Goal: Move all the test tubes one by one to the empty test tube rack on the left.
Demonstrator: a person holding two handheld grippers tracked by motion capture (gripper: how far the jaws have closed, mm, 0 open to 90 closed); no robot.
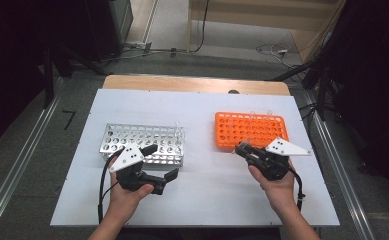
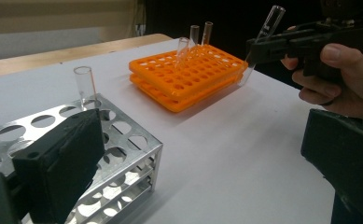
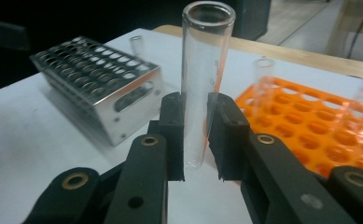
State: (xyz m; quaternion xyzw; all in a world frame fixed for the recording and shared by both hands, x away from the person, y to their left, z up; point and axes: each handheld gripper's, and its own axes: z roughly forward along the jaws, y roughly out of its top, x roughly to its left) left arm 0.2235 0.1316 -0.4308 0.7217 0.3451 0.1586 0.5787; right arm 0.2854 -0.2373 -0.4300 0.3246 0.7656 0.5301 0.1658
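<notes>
My right gripper is shut on a clear glass test tube, which stands upright between its pads. In the high view that right gripper hovers just in front of the orange rack's near left corner. The left gripper view shows it off the table with the tube tilted. Three more tubes stand in the orange rack. My left gripper is open and holds nothing, at the near right corner of the metal rack. One tube stands in that metal rack.
A white mat covers the wooden table, with bare mat between the two racks and in front of them. Beyond the table lie a grey floor, cables and dark equipment.
</notes>
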